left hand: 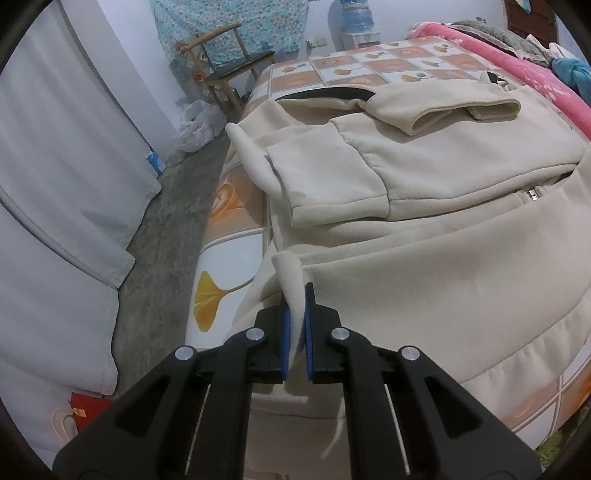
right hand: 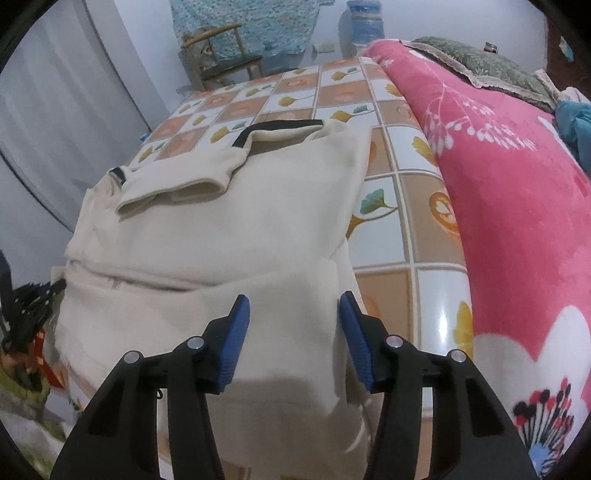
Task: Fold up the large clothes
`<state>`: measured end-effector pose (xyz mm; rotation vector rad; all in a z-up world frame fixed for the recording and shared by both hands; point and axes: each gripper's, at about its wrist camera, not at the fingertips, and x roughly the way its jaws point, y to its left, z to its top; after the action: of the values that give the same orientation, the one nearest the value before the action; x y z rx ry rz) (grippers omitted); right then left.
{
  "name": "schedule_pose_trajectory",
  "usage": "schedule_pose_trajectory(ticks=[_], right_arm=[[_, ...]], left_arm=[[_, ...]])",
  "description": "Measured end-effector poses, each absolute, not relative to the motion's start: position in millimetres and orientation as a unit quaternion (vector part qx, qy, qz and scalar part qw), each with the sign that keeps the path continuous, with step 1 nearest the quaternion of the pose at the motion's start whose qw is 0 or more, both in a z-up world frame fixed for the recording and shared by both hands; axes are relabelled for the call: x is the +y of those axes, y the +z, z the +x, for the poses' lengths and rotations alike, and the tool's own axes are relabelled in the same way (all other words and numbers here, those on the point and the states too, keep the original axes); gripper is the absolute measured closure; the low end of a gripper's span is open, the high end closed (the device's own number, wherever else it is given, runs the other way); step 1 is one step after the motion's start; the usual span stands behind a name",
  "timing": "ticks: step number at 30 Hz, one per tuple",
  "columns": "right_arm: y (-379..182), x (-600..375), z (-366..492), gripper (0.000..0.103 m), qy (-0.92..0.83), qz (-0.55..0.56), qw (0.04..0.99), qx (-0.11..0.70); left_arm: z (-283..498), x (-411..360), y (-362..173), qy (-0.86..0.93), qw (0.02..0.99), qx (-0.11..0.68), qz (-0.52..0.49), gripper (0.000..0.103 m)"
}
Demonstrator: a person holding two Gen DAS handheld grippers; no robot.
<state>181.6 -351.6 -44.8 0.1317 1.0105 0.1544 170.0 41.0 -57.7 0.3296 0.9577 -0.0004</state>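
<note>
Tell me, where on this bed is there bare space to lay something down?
The tiled sheet lies bare between the cream hoodie and the pink blanket, and beyond the hoodie's hood toward the chair. The hoodie fills the near part.

A bed (right hand: 406,206) with a tiled ginkgo-leaf sheet fills the room, and a pink floral blanket (right hand: 517,221) lies along its right side. At the far wall stand a wooden chair (left hand: 236,66), a patterned teal cloth (left hand: 229,26) and a water bottle (left hand: 356,16). On the left, white curtains (left hand: 66,147) hang down to a rough grey floor (left hand: 166,229).
</note>
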Motion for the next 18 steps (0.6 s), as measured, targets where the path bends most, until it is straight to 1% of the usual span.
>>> schedule_pose_trajectory(ticks=[6, 8, 10, 13, 15, 18], right_arm=[[-51.4, -355.4, 195.3, 0.053, 0.076, 0.071, 0.867, 0.488], [-56.9, -355.7, 202.0, 0.058, 0.081, 0.078, 0.862, 0.493], [-59.8, -354.2, 203.4, 0.061, 0.080, 0.076, 0.859, 0.500], [-53.7, -349.7, 194.8, 0.067, 0.082, 0.060, 0.858, 0.503], [-46.6, -345.5, 186.0, 0.070, 0.085, 0.042, 0.861, 0.499], [-40.5, -341.7, 181.7, 0.071, 0.086, 0.022, 0.865, 0.494]], left_arm=[[170.0, 41.1, -58.1, 0.002, 0.874, 0.460, 0.157, 0.097], [170.2, 41.3, -58.1, 0.003, 0.874, 0.461, 0.155, 0.097], [170.4, 41.9, -58.0, 0.003, 0.874, 0.462, 0.152, 0.097], [170.8, 42.8, -57.8, 0.003, 0.874, 0.463, 0.147, 0.097], [171.3, 43.5, -57.8, 0.003, 0.874, 0.465, 0.144, 0.097], [172.1, 43.8, -57.7, 0.004, 0.873, 0.466, 0.143, 0.097]])
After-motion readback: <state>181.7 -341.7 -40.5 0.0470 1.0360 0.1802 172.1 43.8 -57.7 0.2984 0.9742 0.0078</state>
